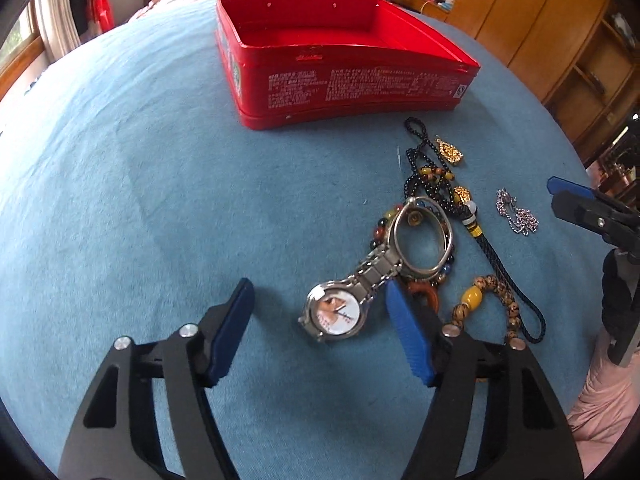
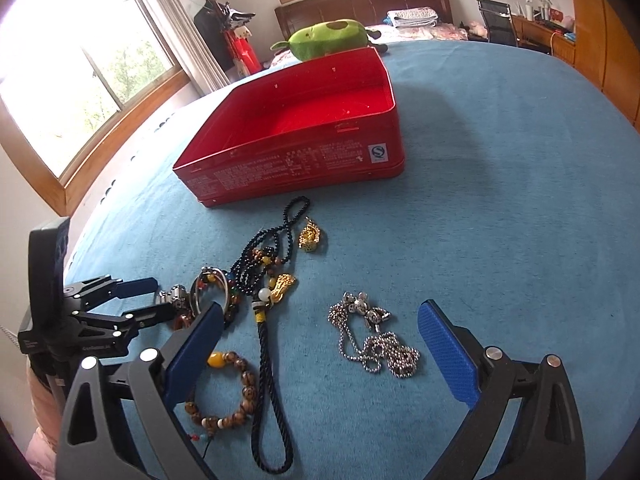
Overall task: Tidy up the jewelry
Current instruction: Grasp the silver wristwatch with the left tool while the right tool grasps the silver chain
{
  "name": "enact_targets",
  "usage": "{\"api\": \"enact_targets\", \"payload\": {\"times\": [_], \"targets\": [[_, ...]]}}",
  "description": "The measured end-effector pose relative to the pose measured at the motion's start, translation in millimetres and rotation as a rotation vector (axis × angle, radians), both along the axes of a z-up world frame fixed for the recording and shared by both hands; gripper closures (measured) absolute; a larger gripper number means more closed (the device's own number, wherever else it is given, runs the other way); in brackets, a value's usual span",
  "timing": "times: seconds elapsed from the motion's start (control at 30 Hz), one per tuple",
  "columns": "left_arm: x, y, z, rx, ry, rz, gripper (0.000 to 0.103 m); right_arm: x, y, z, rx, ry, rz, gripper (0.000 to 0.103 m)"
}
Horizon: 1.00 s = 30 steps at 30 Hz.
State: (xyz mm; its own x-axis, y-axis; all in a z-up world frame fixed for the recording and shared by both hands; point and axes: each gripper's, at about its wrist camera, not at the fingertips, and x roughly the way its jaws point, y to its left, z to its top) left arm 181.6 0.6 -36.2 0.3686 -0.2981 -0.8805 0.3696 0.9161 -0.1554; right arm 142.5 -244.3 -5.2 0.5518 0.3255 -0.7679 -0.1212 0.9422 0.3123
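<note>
An open, empty red tin box (image 1: 340, 80) (image 2: 304, 136) stands on the blue cloth. Before it lies a heap of jewelry: a silver watch (image 1: 336, 314), a silver bangle (image 1: 424, 236), black bead strings (image 1: 424, 176) (image 2: 276, 240), gold pendants (image 1: 450, 151) (image 2: 310, 238), a black cord (image 2: 268, 376), a brown bead bracelet (image 1: 496, 300) (image 2: 236, 396). A silver ball chain (image 1: 518, 212) (image 2: 376, 340) lies apart. My left gripper (image 1: 320, 300) is open with the watch face between its fingers. My right gripper (image 2: 320, 324) is open, the ball chain between its fingers.
A green plush toy (image 2: 332, 38) lies behind the box. Wooden cabinets (image 1: 560, 40) stand to the right, windows (image 2: 80, 80) to the left. The blue cloth (image 1: 140, 200) covers the whole surface. The left gripper shows in the right wrist view (image 2: 148, 296).
</note>
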Motion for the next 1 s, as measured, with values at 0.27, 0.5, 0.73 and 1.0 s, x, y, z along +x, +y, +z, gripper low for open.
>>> {"api": "enact_targets", "payload": {"times": [0.27, 0.5, 0.73, 1.0], "targets": [[-3.8, -24.1, -4.1, 0.042, -0.062, -0.035, 0.067, 6.0, -6.4, -10.5, 0.010, 0.022, -0.016, 0.005], [-0.8, -20.5, -2.4, 0.011, -0.077, 0.018, 0.074, 7.0, -8.7, -18.5, 0.015, 0.056, 0.006, 0.016], [2.5, 5.1, 7.8, -0.035, -0.092, 0.115, 0.074, 15.8, -19.8, -31.3, 0.040, 0.118, -0.009, 0.031], [3.0, 18.0, 8.1, -0.051, -0.081, 0.139, 0.074, 8.9, 13.0, -33.7, -0.197, 0.060, 0.048, 0.045]]}}
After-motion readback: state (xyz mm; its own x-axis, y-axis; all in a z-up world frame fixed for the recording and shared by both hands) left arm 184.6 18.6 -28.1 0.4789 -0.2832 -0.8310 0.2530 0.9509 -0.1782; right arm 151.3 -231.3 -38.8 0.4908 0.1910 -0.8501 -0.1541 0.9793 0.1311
